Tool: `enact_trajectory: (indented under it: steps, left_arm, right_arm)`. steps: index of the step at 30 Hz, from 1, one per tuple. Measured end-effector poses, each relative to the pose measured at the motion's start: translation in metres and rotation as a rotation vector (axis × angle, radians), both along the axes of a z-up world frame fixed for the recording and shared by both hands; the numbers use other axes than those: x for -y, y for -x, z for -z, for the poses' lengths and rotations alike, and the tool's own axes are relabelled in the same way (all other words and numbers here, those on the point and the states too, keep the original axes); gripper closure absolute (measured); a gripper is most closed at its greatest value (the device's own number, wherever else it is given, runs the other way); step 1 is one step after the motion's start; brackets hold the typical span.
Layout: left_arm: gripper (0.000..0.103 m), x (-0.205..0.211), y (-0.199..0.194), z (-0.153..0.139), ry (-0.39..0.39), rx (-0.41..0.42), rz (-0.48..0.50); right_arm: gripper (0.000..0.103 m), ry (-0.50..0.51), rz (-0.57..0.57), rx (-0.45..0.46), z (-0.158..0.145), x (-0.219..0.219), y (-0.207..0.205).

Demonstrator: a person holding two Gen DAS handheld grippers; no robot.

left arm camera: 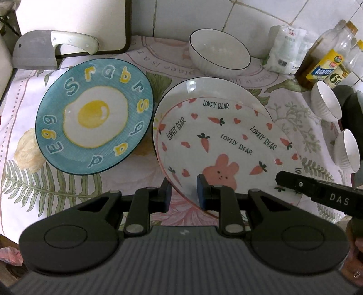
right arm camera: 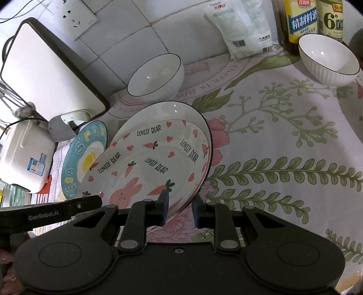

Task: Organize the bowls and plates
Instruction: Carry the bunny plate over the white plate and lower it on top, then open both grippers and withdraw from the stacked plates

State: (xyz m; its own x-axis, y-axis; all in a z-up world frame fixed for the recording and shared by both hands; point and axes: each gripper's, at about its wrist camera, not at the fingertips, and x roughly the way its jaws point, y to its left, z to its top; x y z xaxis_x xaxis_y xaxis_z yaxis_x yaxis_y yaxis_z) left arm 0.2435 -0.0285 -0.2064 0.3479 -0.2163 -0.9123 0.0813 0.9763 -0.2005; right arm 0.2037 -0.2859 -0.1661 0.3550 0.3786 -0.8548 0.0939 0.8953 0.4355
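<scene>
1. Only the left wrist view shows two small white bowls, one (left arm camera: 326,102) near the worktop's right edge and another (left arm camera: 347,149) just below it there; only the right wrist view shows a wall socket (right arm camera: 74,17) and a white appliance (right arm camera: 25,154) past the left edge.
2. The left gripper (left arm camera: 183,192) is closed on the near left rim of the bunny plate (left arm camera: 222,140), and the right gripper (right arm camera: 180,204) is pinched on its near right rim, both jaws nearly shut.
3. The bunny plate tilts, far rim raised, over a plain white plate (left arm camera: 204,90) near the middle of the flowered cloth (right arm camera: 283,147).
4. The bunny's ears point toward the back wall.
5. The blue egg plate (left arm camera: 95,115) lies flat just left of the stack.
6. A large white bowl (left arm camera: 220,51) stands at the back edge, a cleaver (left arm camera: 45,50) and cutting board (right arm camera: 45,68) in the back left corner, bottles (left arm camera: 326,61) and a white bag (right arm camera: 245,27) back right.
</scene>
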Motion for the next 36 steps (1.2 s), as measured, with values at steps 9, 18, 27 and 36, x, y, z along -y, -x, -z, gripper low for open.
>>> enact_trajectory:
  steps: [9, 18, 27, 36]
  left_arm:
    - [0.082, -0.002, -0.010, 0.009, 0.021, -0.031, 0.003]
    - [0.081, -0.001, -0.016, 0.029, 0.051, -0.104, -0.065]
    - [0.078, 0.009, -0.021, 0.036, -0.018, -0.137, -0.064]
    - [0.077, 0.019, -0.027, 0.037, -0.078, -0.162, -0.031]
  right_arm:
    - [0.077, 0.090, -0.036, 0.009, 0.001, -0.013, -0.007]
    - [0.073, 0.188, -0.061, 0.004, 0.010, -0.024, -0.014]
    - [0.070, 0.216, -0.059, 0.005, 0.018, -0.030, -0.016]
    - [0.070, 0.252, -0.057, 0.014, 0.022, -0.033, -0.025]
